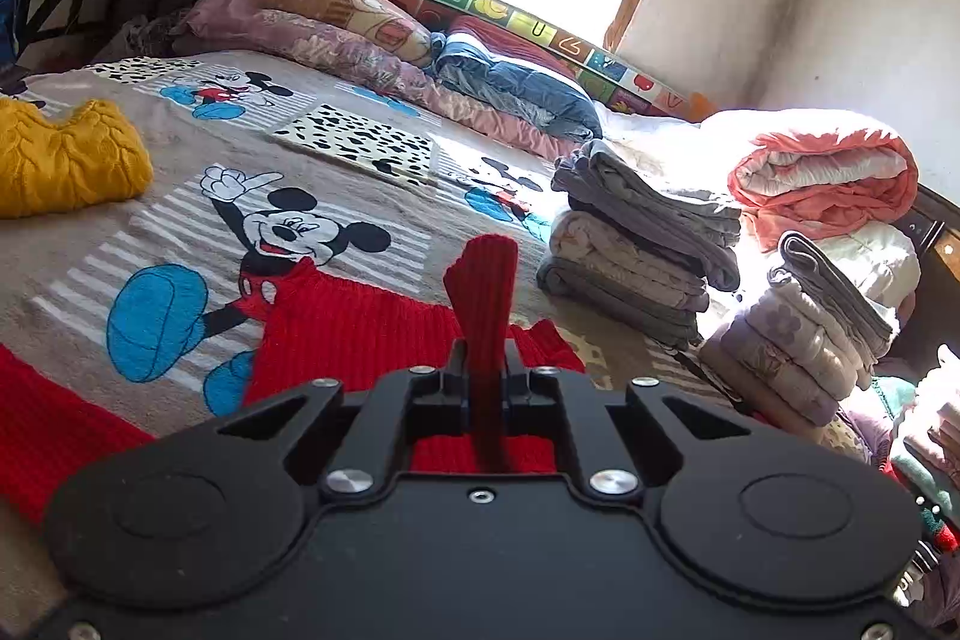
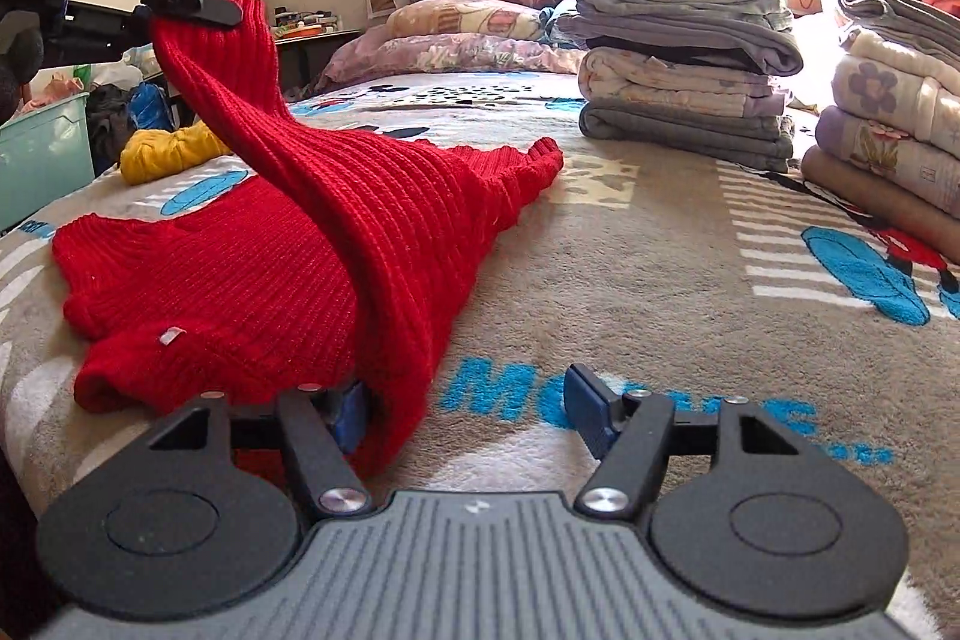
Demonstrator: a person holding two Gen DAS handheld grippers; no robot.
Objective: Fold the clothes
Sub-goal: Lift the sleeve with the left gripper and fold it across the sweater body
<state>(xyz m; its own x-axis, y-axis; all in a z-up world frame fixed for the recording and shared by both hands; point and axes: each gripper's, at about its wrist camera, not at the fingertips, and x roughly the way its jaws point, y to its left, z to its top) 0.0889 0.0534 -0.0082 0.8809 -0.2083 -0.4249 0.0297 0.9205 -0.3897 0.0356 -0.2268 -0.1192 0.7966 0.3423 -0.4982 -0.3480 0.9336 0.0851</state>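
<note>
A red knit sweater point(image 2: 240, 268) lies on the Mickey Mouse bedspread point(image 2: 630, 280). My left gripper point(image 1: 486, 376) is shut on a corner of the red sweater point(image 1: 483, 292) and holds it up above the bed; it shows in the right wrist view point(image 2: 180, 1) at the upper left, with the cloth stretched down from it. My right gripper point(image 2: 468, 412) is open and low over the bedspread. Its left blue pad point(image 2: 348, 412) touches the sweater's near edge; its right pad point(image 2: 591, 415) is over bare bedspread.
A yellow knit sweater point(image 1: 60, 154) lies at the far left point(image 2: 168, 151). Two stacks of folded clothes point(image 2: 684, 64) point(image 2: 900, 124) stand on the right. Pillows and rolled quilts point(image 1: 828, 172) line the head of the bed. A green bin point(image 2: 42, 148) stands beside the bed.
</note>
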